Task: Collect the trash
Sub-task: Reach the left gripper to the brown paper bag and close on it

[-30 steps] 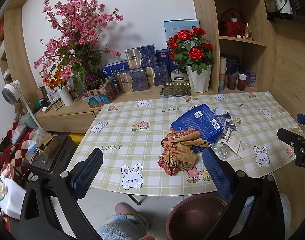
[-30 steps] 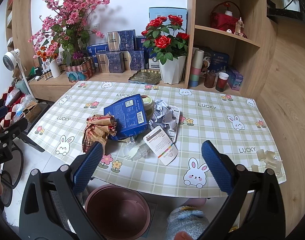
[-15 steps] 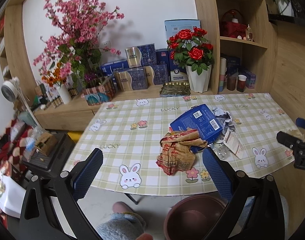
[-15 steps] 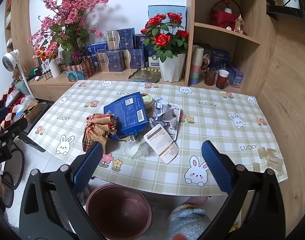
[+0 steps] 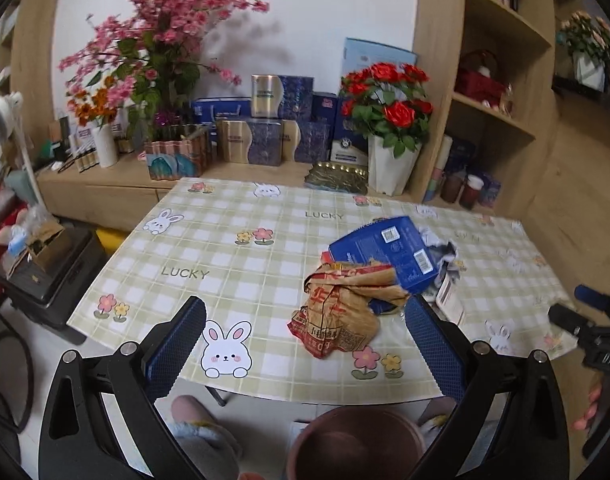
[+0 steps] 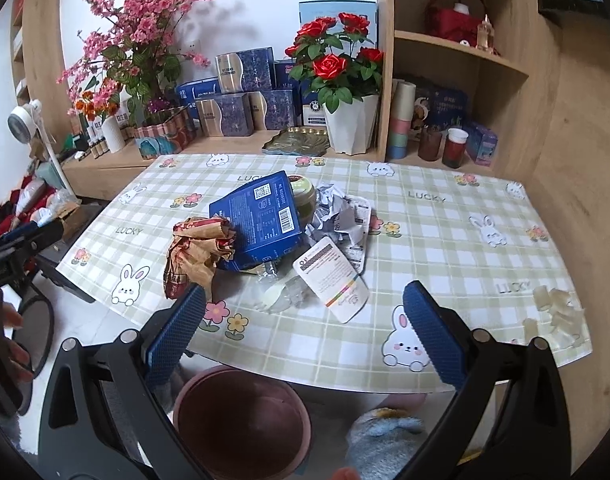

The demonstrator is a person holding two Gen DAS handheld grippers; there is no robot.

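Note:
A pile of trash lies on the checked tablecloth: a crumpled brown and red paper bag, a blue box, crumpled white paper, a white card, a clear plastic bottle and a green lidded jar. A dark red bin stands on the floor under the table's front edge. My left gripper is open and empty, in front of the bag. My right gripper is open and empty, in front of the pile.
A white vase of red roses, blue gift boxes and a pink blossom plant stand on the sideboard behind the table. Shelves rise at the right. Small clear cups sit at the table's right front corner. Slippered feet are below.
The left gripper has swung left and slightly closer to the table, so the pile now sits right of centre. The right gripper has hardly moved. Both stay open.

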